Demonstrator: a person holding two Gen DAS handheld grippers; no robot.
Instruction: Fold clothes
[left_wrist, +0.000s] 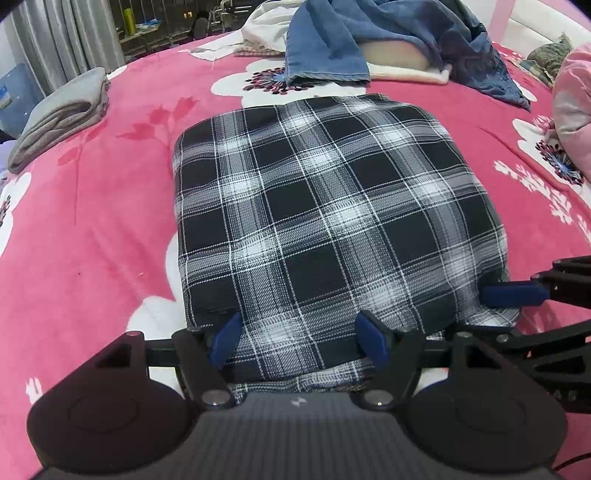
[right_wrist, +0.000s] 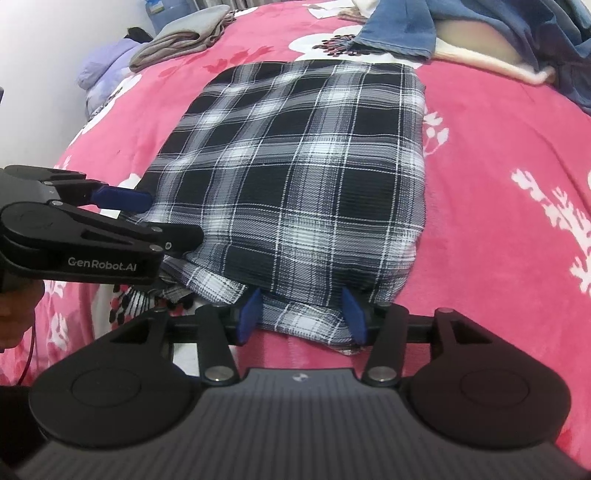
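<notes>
A: What are the two tools doing?

B: The left tool stands with its blue pads wide apart at the near edge of the folded plaid garment. The cloth runs between the pads, but they don't press on it. The right tool is parted too, less widely, straddling the near right corner of the same garment; its pads stand clear of the fabric, so nothing is gripped.

A: And the garment itself?

B: It lies flat as a folded rectangle in the middle of the bed, on the pink floral blanket. A lower layer of plaid peeks out along the near edge.

A: Anything else nearby?

B: Beyond it, a blue denim piece sits heaped at the far side of the bed, over something white. A folded grey garment rests near the far left edge, well apart from the plaid one. In the right wrist view, a hand holds the left tool's handle.
</notes>
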